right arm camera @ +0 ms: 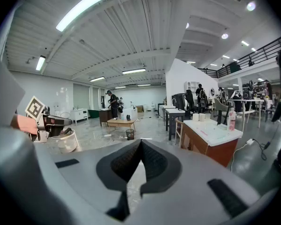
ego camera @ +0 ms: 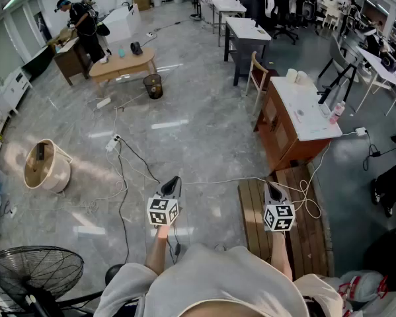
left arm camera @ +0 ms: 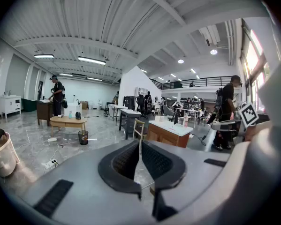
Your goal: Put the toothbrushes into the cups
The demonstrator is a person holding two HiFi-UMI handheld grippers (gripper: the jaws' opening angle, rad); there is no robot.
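1. The left gripper (ego camera: 173, 179) (left arm camera: 140, 143) is squeezed closed. Its two jaws meet at the tips and nothing is between them. It is up in the air, well to the left of the brown cabinet (ego camera: 285, 137).
2. The right gripper (ego camera: 270, 186) (right arm camera: 140, 142) is closed tight too, and it holds nothing. It is nearer the brown cabinet, just past its near end, over the wooden slats (ego camera: 316, 230) on the floor there.
3. Two white cups (ego camera: 297, 76) (right arm camera: 199, 117) stand side by side on the far end of the brown cabinet's white top. Both grippers are well apart from them.
4. I cannot tell where the toothbrushes are.
5. A pink bottle (ego camera: 336, 111) (right arm camera: 232, 120) stands on the right edge of the brown cabinet's top.
6. A wooden chair (ego camera: 256, 72) stands just beside the brown cabinet's far left corner.
7. A white cable (ego camera: 214, 181) lies on the floor and runs left from the brown cabinet's near end.
8. A round tan tub (ego camera: 45, 167) lies on the floor, far to the left of the brown cabinet.
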